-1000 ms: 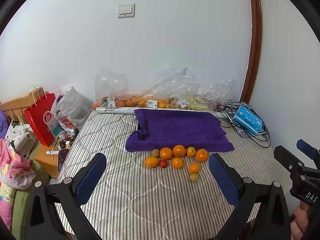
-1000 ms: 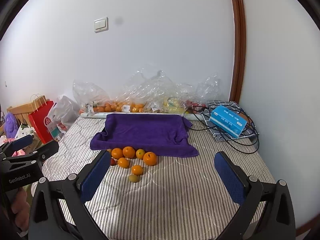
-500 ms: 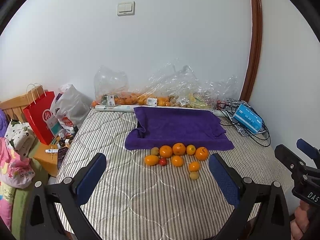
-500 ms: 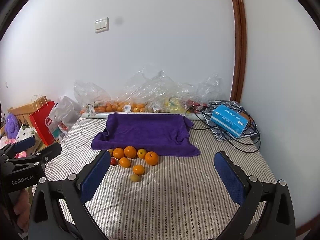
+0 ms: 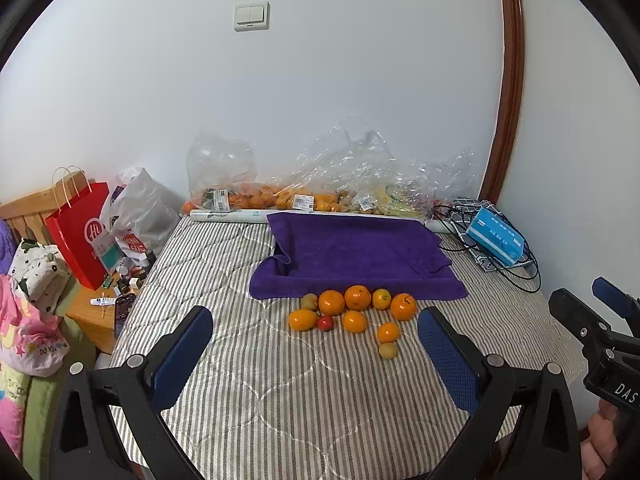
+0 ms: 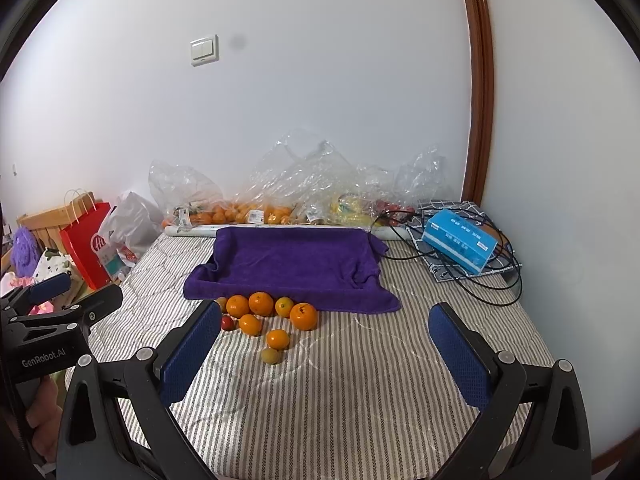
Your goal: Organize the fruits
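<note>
On the grey-and-white striped quilted mattress (image 5: 280,392), the left tongs (image 5: 314,354) hang above the near part with blue-padded fingers spread wide, nothing between them. Ahead lies a cluster of small round orange, yellow-green and red fruits (image 5: 352,314), just in front of the near edge of a rumpled purple terry towel (image 5: 360,256); whether the back ones touch its hem cannot be told. The cluster's long axis runs left to right along that edge: an oval orange fruit (image 5: 303,319) lies lengthwise at the left end, a small red fruit (image 5: 325,323) just beside it, and a round orange with a dark stem mark (image 5: 403,306) closes the back row on the right. A short tail of two fruits points toward the cameras, ending in a small yellow-green fruit (image 5: 388,350).

The right tongs (image 6: 320,348) likewise gape wide and hold nothing, hovering above the mattress with the cluster (image 6: 266,314) by the left finger. Far right, a blue rectangular box (image 6: 460,246) sits among black cables (image 6: 496,280).
</note>
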